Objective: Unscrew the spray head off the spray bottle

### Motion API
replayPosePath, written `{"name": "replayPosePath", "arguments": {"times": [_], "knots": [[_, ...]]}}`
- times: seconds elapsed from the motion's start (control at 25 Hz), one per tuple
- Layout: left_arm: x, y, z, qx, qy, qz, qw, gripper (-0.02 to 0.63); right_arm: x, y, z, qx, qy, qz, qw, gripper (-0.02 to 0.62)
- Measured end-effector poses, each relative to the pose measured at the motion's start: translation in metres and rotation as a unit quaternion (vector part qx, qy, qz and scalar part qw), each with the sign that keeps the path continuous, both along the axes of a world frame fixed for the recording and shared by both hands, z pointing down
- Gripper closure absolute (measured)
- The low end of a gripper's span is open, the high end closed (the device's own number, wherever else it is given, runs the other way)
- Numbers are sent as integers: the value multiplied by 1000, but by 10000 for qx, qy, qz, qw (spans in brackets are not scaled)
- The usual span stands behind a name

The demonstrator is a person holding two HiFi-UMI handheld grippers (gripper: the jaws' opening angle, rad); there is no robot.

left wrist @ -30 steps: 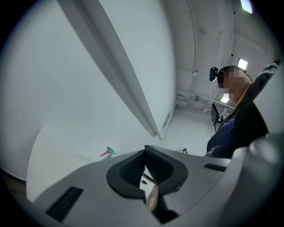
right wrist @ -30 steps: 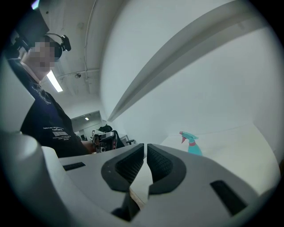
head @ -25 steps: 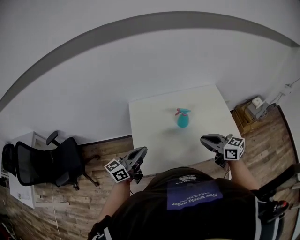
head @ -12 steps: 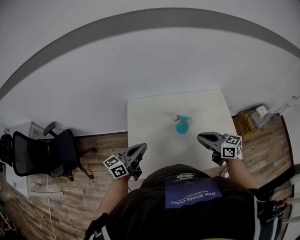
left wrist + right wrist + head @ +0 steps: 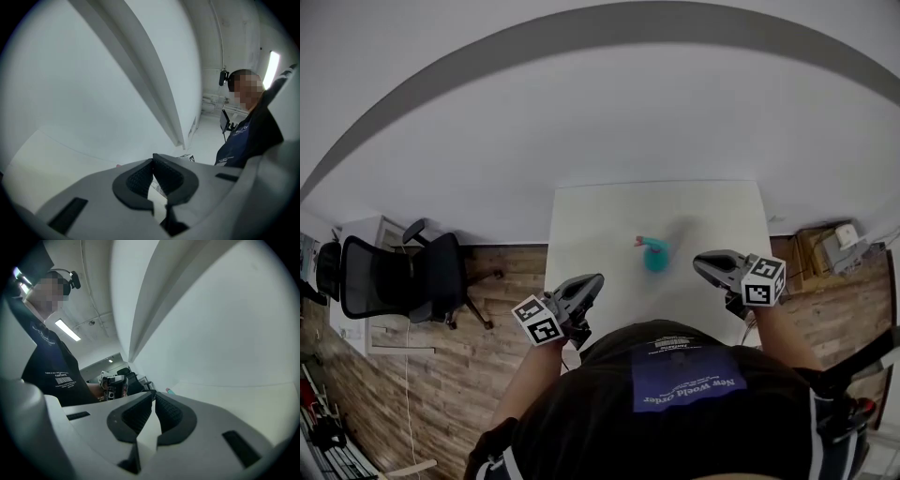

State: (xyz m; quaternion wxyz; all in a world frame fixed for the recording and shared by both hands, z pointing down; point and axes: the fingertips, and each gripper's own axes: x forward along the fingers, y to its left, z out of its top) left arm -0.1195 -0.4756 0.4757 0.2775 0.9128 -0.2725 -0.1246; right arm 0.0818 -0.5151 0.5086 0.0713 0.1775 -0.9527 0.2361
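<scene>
Spray bottle [image 5: 655,256], with its spray head [image 5: 645,243] on, stands upright toward the near side of the white table [image 5: 591,225], with bare tabletop all round it. We hold our left gripper [image 5: 594,280] and right gripper [image 5: 697,263] at the near edge, flanking it and apart from it. Both have jaws pressed together, empty. The table's far edge meets the wall [image 5: 581,122].

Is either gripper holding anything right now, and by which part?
Nothing is held. The left gripper and right gripper are both shut and empty; the spray bottle sits apart on the table.
</scene>
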Motion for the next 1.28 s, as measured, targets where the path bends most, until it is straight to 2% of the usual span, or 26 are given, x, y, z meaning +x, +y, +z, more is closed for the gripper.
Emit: {"name": "replayPosePath", "arguments": {"times": [0.32, 0.68, 0.88, 0.96, 1.12, 1.28], "knots": [[32, -10, 1, -99, -389, 298, 9987, 604, 16, -10, 26, -209, -124, 26, 9997, 595], [7, -35, 21, 123, -425, 1231, 9914, 604, -7, -5, 45, -368, 116, 911, 9951, 595], [3, -52, 20, 387, -711, 1618, 9835, 604, -16, 7, 49, -525, 325, 1135, 9916, 595], [9, -54, 20, 517, -920, 1786, 9782, 604, -15, 7, 50, -556, 352, 1163, 9910, 595], [32, -55, 20, 843, -1551, 2156, 9604, 604, -11, 0, 53, -542, 288, 1131, 9917, 595], [58, -64, 23, 1148, -2402, 2401, 9335, 600, -6, -5, 54, -475, 223, 981, 9938, 595]]}}
